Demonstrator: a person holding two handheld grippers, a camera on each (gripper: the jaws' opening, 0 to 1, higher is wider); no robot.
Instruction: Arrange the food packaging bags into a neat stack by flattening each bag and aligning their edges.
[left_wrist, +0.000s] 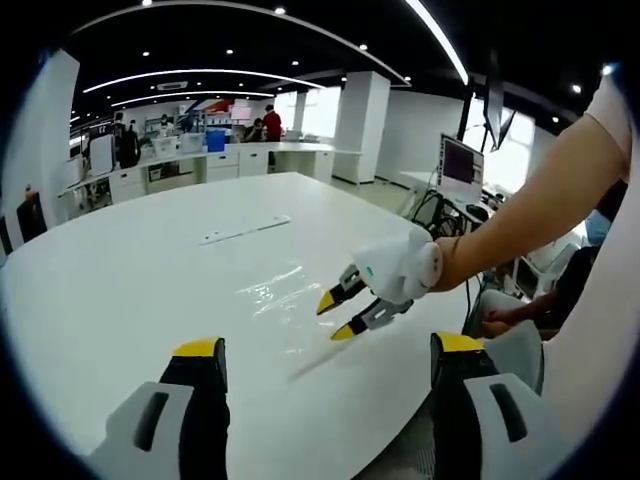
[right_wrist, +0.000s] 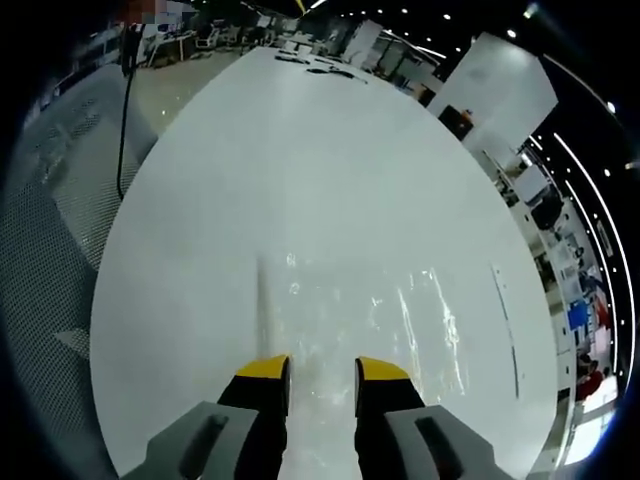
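- White surface (left_wrist: 120, 290) carries clear bags (left_wrist: 285, 295), glossy, flat, beside a far white strip (left_wrist: 245, 231).
- Right tool (left_wrist: 345, 312) hovers spread over bags; left tool (left_wrist: 325, 350) spread, near edge.
- Right gripper view adds floor cable (right_wrist: 125, 110).

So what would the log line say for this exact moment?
right claw: open, over clear bags | left claw: open, hovering | bags: flat on white table | nothing gripped

No text, label, brand or number can be read in either view. The lit monitor (left_wrist: 461, 166) beyond the tabletop (left_wrist: 150, 290) shows a picture too small and blurred to make out any writing.
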